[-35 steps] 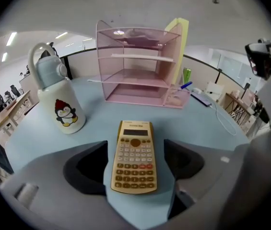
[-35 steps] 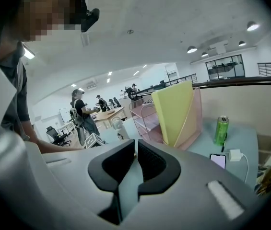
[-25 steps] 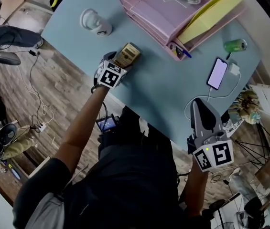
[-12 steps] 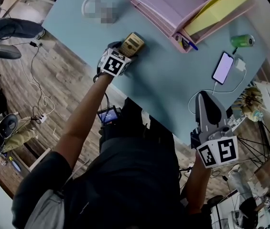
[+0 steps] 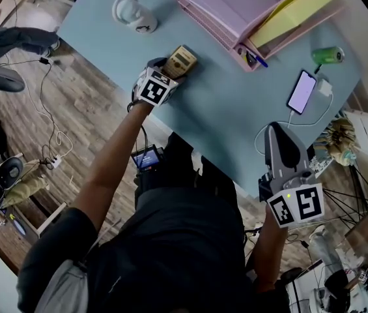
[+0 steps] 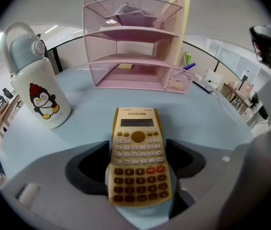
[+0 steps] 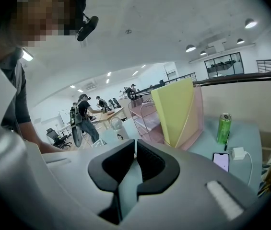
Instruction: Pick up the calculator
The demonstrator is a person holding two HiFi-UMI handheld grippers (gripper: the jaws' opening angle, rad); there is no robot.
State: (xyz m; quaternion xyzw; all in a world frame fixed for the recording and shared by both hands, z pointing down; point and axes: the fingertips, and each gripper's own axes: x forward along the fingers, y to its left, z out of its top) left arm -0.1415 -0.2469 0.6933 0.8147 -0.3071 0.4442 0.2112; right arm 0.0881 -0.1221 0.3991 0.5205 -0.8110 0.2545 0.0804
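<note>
A yellow-beige calculator (image 5: 182, 60) lies near the front edge of the pale blue table (image 5: 223, 116). In the left gripper view the calculator (image 6: 137, 152) runs lengthwise between the jaws, keys up. My left gripper (image 5: 172, 68) (image 6: 138, 166) points steeply down over it; its jaws have just been closing, and both dark pads now touch the calculator's long sides. My right gripper (image 5: 277, 132) (image 7: 135, 153) hangs off the table's near right edge, shut with nothing in it.
A white penguin bottle (image 5: 133, 15) (image 6: 38, 87) stands left of the calculator. A pink mesh tray rack (image 5: 219, 15) (image 6: 130, 47) with a yellow folder (image 5: 294, 12) fills the back. A phone (image 5: 302, 91) on a cable and a green can (image 5: 324, 55) lie at the right.
The head view has shifted a little. Both grippers and the calculator keep their places on the table.
</note>
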